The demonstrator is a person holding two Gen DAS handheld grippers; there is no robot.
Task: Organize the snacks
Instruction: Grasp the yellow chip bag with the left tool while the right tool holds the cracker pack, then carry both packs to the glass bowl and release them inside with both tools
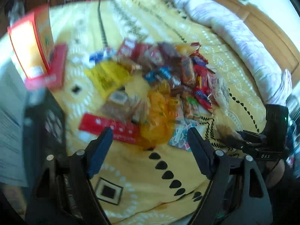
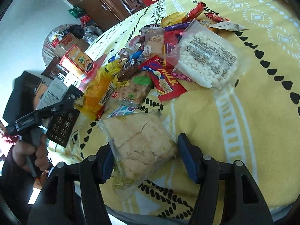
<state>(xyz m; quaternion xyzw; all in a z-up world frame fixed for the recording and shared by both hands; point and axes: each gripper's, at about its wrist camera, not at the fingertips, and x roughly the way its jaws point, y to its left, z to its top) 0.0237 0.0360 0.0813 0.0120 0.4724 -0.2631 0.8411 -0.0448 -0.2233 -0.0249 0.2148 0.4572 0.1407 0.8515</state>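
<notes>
Right tongs [image 2: 144, 155] half open around clear-wrapped pastry [image 2: 138, 140] on bed [image 2: 253, 131], near edge of snack pile [image 2: 150, 65]; right pad apart. Squeeze gently, crumbly. Left tongs [image 1: 150, 140] wide, empty.

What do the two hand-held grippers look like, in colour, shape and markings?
Each gripper, left and right, has black plastic arms with round silver rivets and flat dark-blue finger pads. The right one's black body carries white letters "DAS".
</notes>
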